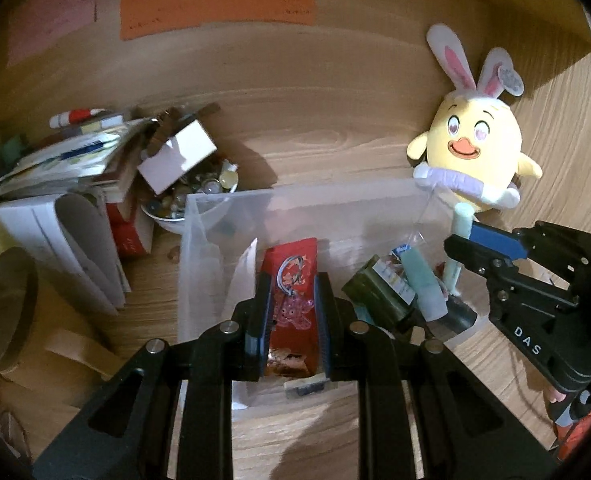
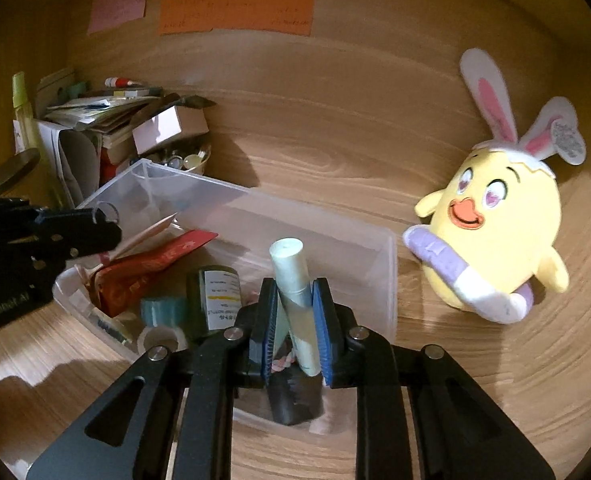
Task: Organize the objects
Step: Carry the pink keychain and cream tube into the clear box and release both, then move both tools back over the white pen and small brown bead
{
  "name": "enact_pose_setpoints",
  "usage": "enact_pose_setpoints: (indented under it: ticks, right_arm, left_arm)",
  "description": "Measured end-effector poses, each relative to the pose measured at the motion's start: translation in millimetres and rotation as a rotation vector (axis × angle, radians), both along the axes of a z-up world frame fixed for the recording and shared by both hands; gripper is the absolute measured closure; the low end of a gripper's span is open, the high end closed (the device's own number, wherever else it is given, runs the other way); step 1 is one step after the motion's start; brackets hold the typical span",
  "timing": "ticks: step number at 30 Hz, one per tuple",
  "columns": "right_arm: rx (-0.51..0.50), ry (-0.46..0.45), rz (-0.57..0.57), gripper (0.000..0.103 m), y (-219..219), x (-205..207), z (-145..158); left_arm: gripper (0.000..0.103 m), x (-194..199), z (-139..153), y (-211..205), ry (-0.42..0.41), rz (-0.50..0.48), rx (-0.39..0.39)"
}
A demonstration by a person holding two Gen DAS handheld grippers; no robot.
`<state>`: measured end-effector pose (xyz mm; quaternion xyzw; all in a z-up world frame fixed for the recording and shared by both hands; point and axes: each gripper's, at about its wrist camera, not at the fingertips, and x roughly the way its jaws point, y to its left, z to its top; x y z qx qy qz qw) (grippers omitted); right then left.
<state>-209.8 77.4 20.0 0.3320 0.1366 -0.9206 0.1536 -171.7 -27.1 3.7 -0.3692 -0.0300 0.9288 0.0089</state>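
Observation:
A clear plastic bin (image 1: 199, 240) (image 2: 375, 264) stands on the wooden desk. It holds a red packet (image 1: 295, 344) (image 2: 143, 276), a dark green bottle (image 1: 379, 292) (image 2: 211, 300), tape rolls (image 2: 163, 312) and small items. My left gripper (image 1: 293, 300) is over the bin, shut on a pink translucent keychain (image 1: 293, 310) with a wire ring. My right gripper (image 2: 294, 304) is shut on a pale green tube (image 2: 293, 280) (image 1: 461, 248), held upright over the bin's right part. The right gripper also shows in the left wrist view (image 1: 495, 248).
A yellow chick plush with bunny ears (image 1: 475, 152) (image 2: 495, 232) leans at the right of the bin. At the back left stand a stack of papers and boxes (image 1: 67, 168) (image 2: 107, 120) and a bowl of small trinkets (image 1: 191, 196). Coloured notes (image 2: 235, 8) hang on the wall.

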Motion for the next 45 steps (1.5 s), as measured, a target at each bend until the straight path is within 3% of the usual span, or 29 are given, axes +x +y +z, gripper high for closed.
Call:
enact_pose_setpoints:
  ticks: [5, 8, 10, 17, 19, 27, 38, 45]
  right_arm:
    - [0.001, -0.014, 0.016, 0.084, -5.7, -5.0, -3.0]
    - [-0.002, -0.013, 0.034, 0.076, -8.0, -3.3, -0.2]
    - [-0.003, 0.013, 0.039, 0.066, -8.0, 1.2, 4.0]
    - [-0.029, 0.043, 0.060, 0.061, -2.5, 19.2, 18.4]
    - [-0.046, 0.037, 0.067, 0.054, 0.4, 23.9, 21.0]
    - [-0.067, 0.047, 0.073, 0.041, 10.8, 48.0, 27.0]
    - [-0.072, 0.051, 0.093, 0.038, 21.5, 79.1, 26.0]
    - [-0.076, 0.015, 0.099, 0.038, 25.0, 91.7, 13.5]
  left_arm:
    - [0.083, -6.0, -6.3, 2.9, -0.015, -0.003, -0.004]
    - [0.082, -6.3, -7.7, 3.5, -0.026, -0.005, -0.002]
    - [0.073, -5.4, -6.8, 3.4, -0.026, -0.007, 0.006]
    - [0.052, 11.1, 6.9, 9.7, 0.026, -0.008, -0.019]
    - [0.039, 17.5, 11.6, 12.5, 0.043, -0.005, -0.033]
    - [0.016, 44.7, 25.5, 23.5, 0.085, -0.018, -0.058]
    - [0.009, 81.1, 31.5, 28.5, 0.109, -0.011, -0.075]
    - [0.008, 95.5, 18.8, 29.5, 0.072, -0.024, -0.074]
